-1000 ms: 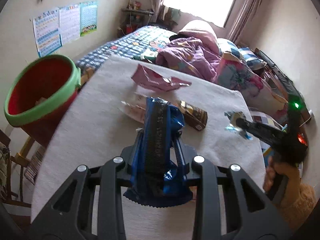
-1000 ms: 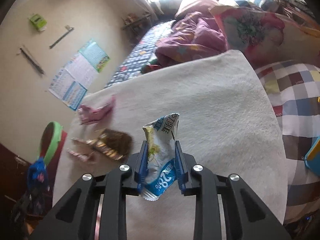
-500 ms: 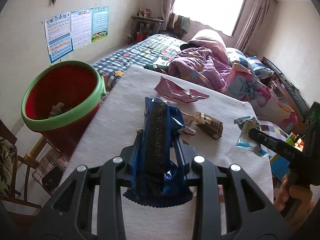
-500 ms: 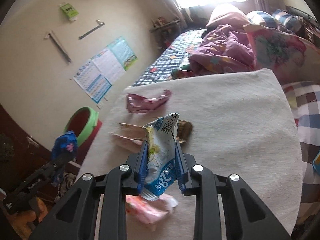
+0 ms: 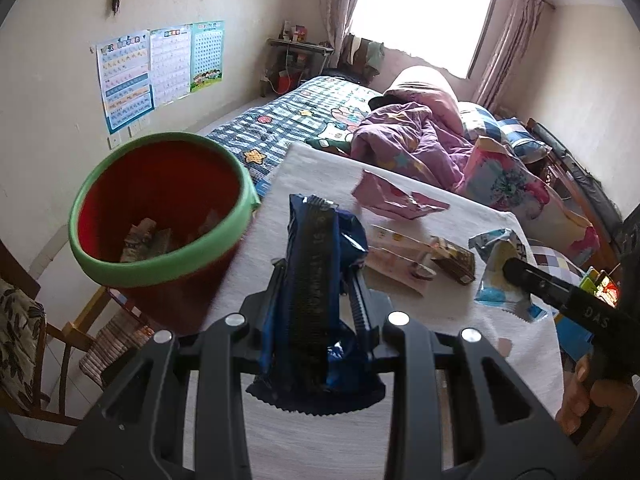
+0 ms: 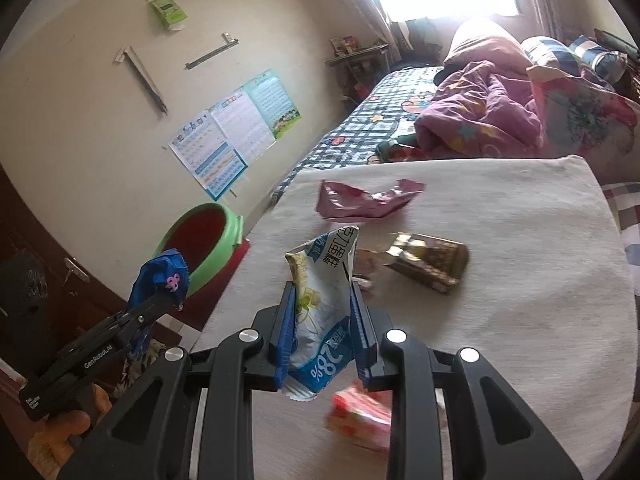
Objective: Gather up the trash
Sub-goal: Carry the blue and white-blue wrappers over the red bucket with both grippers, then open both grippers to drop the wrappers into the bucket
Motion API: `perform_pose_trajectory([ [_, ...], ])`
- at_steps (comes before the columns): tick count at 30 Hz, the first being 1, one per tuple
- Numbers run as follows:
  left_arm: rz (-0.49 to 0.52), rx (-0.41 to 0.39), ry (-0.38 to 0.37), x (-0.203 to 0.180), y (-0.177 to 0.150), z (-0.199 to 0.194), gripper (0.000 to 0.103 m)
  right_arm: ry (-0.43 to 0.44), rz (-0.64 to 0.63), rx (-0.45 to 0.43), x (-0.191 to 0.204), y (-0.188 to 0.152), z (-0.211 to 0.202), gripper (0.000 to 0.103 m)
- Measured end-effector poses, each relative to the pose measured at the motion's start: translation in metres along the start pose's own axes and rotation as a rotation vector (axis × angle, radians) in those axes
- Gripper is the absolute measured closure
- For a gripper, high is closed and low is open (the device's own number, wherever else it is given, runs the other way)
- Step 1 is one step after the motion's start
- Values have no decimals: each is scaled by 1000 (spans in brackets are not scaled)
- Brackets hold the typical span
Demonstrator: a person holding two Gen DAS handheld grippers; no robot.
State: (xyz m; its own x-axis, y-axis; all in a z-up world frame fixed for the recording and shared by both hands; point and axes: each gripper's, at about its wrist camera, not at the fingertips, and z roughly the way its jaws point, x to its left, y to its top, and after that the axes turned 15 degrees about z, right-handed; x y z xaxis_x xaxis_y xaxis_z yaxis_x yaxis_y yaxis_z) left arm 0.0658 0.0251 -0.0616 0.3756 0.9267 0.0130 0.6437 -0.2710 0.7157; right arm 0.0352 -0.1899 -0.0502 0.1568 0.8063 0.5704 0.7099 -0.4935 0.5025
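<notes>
Left fingers (image 5: 280, 300) pinch the blue wrapper (image 5: 316, 300) upright; right fingers (image 6: 286, 320) clamp the white packet (image 6: 324, 312).

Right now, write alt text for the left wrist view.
The left gripper is shut on a dark blue wrapper beside a red bin with a green rim. Pink wrapper and brown wrapper lie on the white cloth table; an unmade bed is behind.

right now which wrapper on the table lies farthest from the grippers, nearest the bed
The pink wrapper, crumpled at the table's far edge. The brown wrapper and the red packet lie nearer; the blue and white ones are held in jaws.
</notes>
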Motion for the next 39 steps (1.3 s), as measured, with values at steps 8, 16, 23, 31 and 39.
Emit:
perform_pose_trajectory([
  [8, -7, -9, 14, 55, 8, 2, 73, 3, -25, 14, 45, -10, 30, 78],
  [16, -7, -18, 6, 100, 19, 15, 73, -4, -43, 6, 83, -10, 57, 78],
  [23, -5, -20, 4, 127, 24, 23, 73, -2, -62, -1, 109, -5, 77, 78],
  [31, 17, -13, 7, 151, 33, 31, 73, 10, -82, -8, 136, -1, 95, 78],
  [39, 8, 9, 9, 172, 35, 44, 73, 21, -75, 28, 145, 3, 121, 78],
])
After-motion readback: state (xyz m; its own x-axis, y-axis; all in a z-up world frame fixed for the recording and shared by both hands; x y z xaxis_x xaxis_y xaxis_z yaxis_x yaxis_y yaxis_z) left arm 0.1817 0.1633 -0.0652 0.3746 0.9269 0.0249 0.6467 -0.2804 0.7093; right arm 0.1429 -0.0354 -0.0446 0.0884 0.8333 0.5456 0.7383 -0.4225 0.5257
